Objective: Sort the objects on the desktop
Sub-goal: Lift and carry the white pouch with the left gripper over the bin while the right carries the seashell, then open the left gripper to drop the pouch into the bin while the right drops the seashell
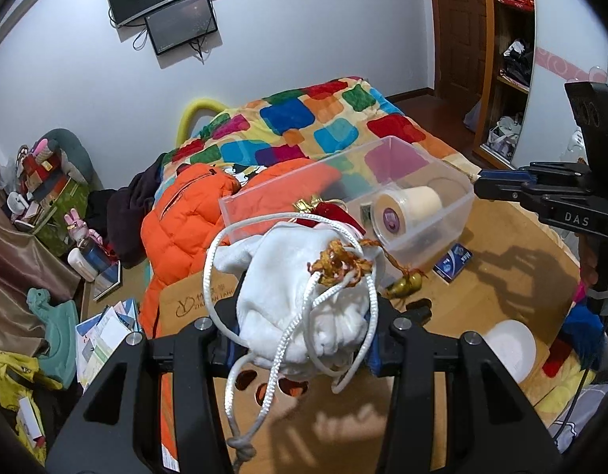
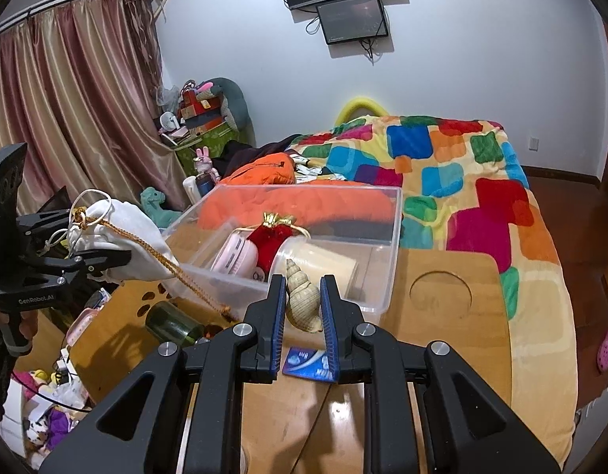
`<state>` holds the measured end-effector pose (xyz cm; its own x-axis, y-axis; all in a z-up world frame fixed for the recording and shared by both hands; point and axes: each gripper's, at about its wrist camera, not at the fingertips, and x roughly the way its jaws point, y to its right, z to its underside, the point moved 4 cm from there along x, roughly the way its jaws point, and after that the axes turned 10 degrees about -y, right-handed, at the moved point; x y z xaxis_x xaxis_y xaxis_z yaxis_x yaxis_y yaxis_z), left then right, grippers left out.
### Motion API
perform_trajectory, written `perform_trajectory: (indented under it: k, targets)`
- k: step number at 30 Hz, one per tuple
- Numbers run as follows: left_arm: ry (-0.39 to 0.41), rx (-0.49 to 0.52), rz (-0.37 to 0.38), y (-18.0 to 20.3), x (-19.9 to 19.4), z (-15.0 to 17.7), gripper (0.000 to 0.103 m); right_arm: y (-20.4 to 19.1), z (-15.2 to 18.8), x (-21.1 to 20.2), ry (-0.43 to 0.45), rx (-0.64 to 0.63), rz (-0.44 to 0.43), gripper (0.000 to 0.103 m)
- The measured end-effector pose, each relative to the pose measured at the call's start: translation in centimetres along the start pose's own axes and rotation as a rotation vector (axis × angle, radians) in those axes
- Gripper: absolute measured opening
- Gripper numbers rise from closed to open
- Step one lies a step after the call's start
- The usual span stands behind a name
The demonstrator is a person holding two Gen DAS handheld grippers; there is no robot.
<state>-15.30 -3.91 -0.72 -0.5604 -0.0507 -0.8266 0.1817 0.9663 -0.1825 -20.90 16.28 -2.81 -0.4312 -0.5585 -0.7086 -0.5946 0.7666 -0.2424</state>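
Pouch first: on our left, the left gripper [image 1: 304,339] pinches the white drawstring pouch [image 1: 304,300] above the table [image 2: 454,355]; we should gather its dangling cords before lowering it. Rightward, the clear bin [image 2: 395,245] holds a red pouch [image 2: 272,243], pink case and cream tub. The right gripper [image 2: 303,296] clamps the seashell [image 2: 300,296] beside that bin.

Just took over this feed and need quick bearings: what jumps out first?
The left gripper holds a white drawstring cloth pouch up in front of the clear plastic storage box on the wooden table. The right gripper clamps a cream spiral seashell just short of that box. Behind lies a multicoloured patchwork blanket.
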Motion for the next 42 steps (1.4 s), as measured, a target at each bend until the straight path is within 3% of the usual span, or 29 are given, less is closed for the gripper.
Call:
perform_trajectory:
  k: [15,28,42]
  targets:
    - [-0.022,0.06,-0.018,-0.8,2.9,-2.2,0.046,-0.1,-2.4,2.1,-0.016,-0.021,0.011,0.016]
    - [-0.018,0.037,0.04,-1.1,5.5,-4.0,0.046,-0.8,-4.0,4.6,-0.045,-0.023,-0.033,0.016]
    - [-0.061,0.03,0.062,-1.4,8.3,-3.3,0.048,-3.1,-4.7,8.3,-0.106,-0.073,-0.041,0.016]
